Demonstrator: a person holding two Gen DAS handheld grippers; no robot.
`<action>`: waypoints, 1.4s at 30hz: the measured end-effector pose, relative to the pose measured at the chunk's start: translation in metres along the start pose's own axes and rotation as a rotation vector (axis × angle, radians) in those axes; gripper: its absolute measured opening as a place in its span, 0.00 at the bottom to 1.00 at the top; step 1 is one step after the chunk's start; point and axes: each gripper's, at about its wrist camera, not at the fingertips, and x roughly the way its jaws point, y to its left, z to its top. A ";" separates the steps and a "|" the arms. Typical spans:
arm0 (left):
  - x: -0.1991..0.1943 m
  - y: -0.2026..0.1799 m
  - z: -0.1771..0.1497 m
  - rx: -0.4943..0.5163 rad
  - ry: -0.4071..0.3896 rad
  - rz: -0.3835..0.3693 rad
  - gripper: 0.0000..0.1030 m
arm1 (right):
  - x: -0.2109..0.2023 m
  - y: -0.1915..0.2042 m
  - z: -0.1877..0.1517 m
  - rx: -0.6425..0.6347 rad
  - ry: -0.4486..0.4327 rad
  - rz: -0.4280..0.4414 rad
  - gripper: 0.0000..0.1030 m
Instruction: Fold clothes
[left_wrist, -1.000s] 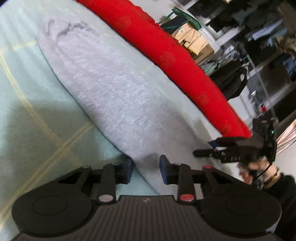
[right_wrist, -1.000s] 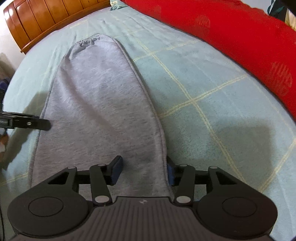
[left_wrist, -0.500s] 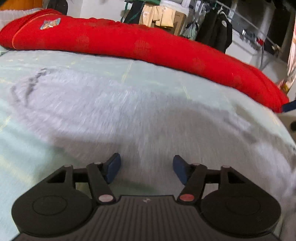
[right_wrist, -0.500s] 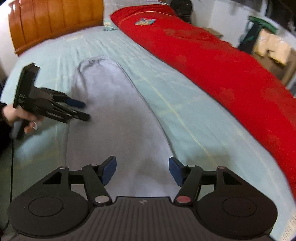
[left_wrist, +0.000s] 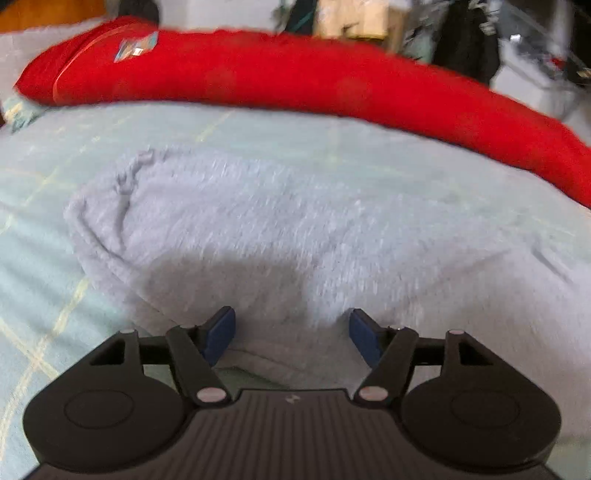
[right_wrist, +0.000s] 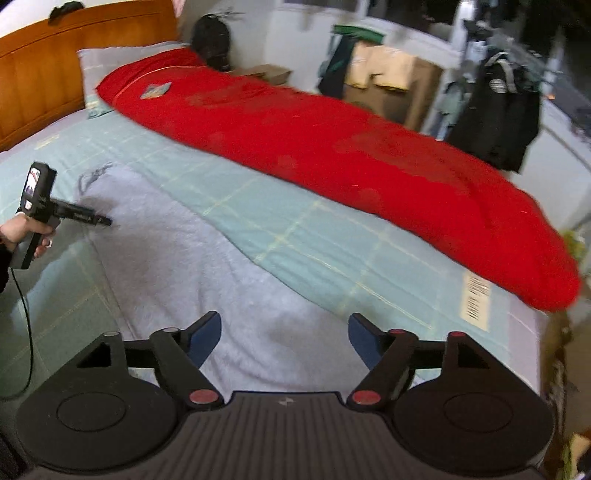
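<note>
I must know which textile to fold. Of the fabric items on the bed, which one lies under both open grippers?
The grey fleece garment, spread flat on the pale green sheet. The left gripper and right gripper both hover over it, while the red quilt lies beyond, along the far side.

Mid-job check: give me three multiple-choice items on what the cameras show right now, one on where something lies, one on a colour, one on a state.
1. Where does the long red quilt lie relative to the grey fleece garment?
A. On top of it
B. Along the far side of the bed, apart from it
C. Under it

2. What colour is the checked bed sheet?
A. Pale green
B. Dark brown
C. Orange

3. What state are the left tongs in?
A. Shut on the garment
B. Shut on nothing
C. Open over the garment

Answers:
1 B, a strip of sheet shows between quilt and garment.
2 A, pale green with light grid lines around the garment.
3 C, the blue pads stand wide apart with grey cloth between them; the right tongs are open too.
</note>
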 end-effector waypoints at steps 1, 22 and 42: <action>-0.005 0.001 0.000 0.017 0.013 0.026 0.68 | -0.007 0.002 -0.005 0.009 -0.003 -0.018 0.81; -0.042 -0.091 -0.040 0.407 0.059 -0.281 0.72 | 0.038 0.060 -0.123 0.529 0.050 -0.028 0.90; -0.033 -0.109 -0.003 0.361 0.054 -0.416 0.75 | 0.167 0.119 -0.091 0.415 0.172 0.270 1.00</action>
